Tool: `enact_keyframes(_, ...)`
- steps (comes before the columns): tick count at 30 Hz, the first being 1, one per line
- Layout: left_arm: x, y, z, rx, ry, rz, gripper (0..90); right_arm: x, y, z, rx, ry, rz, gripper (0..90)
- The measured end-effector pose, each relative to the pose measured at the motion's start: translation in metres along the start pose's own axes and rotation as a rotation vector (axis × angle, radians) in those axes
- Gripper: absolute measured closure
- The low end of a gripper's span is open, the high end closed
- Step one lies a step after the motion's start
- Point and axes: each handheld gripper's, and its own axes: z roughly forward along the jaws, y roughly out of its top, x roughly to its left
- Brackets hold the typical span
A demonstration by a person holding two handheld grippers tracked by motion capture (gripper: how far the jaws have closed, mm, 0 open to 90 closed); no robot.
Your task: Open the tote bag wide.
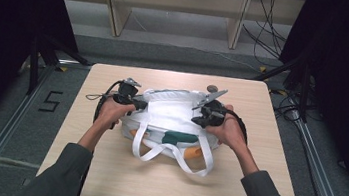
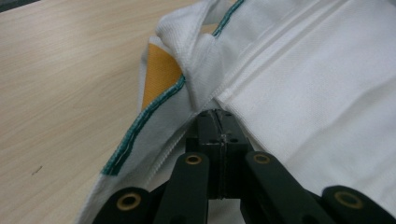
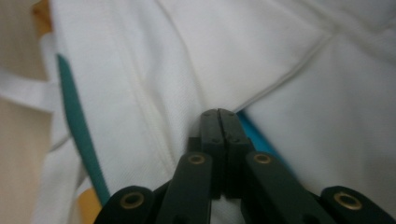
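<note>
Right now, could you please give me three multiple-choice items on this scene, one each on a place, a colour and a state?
1. Where does the bag lie?
A. on the floor
B. on the table
C. on the shelf

2. What colour is the stitched trim along the bag's edge?
A. green
B. red
C. black

3. How do the left gripper's jaws stand?
A. wide open
B. half open
C. closed

Answers:
1 B, the high view shows the bag resting mid-table.
2 A, the left gripper view shows green stitching on the white cloth.
3 C, the jaws meet with no gap, at a fold of the bag.
</note>
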Motion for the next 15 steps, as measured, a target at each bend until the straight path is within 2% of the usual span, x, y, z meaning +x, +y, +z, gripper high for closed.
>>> enact_keyframes(1,0.000,0.001,0.001,0.004,-0.003,-0.002,89.4,0.006,-0.003,-0.003,0.015,0.008,-0.004,90.0)
enact_keyframes(2,0.000,0.001,0.002,0.007,0.004,-0.001,89.5,0.013,-0.006,-0.005,0.049,0.020,-0.029,90.0)
enact_keyframes(3,-0.001,0.002,0.003,0.014,0.010,0.003,89.4,0.022,-0.011,-0.006,0.046,0.022,-0.071,90.0)
enact_keyframes(4,-0.001,0.003,0.004,0.022,0.014,0.014,89.5,0.030,-0.016,-0.006,0.056,0.024,-0.081,90.0)
enact_keyframes(5,-0.002,0.003,0.005,0.019,0.032,0.021,89.5,0.035,-0.019,-0.007,0.067,0.044,-0.104,90.0)
enact_keyframes(6,-0.002,0.003,0.007,0.027,0.034,0.032,89.5,0.043,-0.025,-0.007,0.077,0.068,-0.109,90.0)
enact_keyframes(7,0.000,0.002,0.009,0.024,0.025,0.022,89.5,0.047,-0.031,-0.004,0.084,0.089,-0.172,90.0)
enact_keyframes(8,0.003,0.001,0.011,0.023,0.006,-0.008,89.5,0.054,-0.042,0.002,0.091,0.090,-0.154,90.0)
enact_keyframes(10,0.005,-0.002,0.013,0.009,-0.013,-0.041,89.6,0.058,-0.055,0.014,0.114,0.100,-0.164,90.0)
enact_keyframes(11,0.005,-0.001,0.012,0.012,-0.010,-0.032,89.6,0.060,-0.062,0.020,0.122,0.114,-0.144,90.0)
enact_keyframes(12,0.002,-0.001,0.011,0.015,0.006,-0.015,89.6,0.061,-0.065,0.024,0.118,0.106,-0.140,90.0)
enact_keyframes(13,-0.001,0.000,0.010,0.021,0.025,0.013,89.6,0.060,-0.065,0.025,0.112,0.106,-0.144,90.0)
enact_keyframes(14,-0.003,0.001,0.009,0.020,0.036,0.022,89.6,0.061,-0.063,0.022,0.118,0.103,-0.125,90.0)
enact_keyframes(15,-0.004,0.002,0.006,0.030,0.027,0.024,89.5,0.059,-0.061,0.019,0.104,0.106,-0.128,90.0)
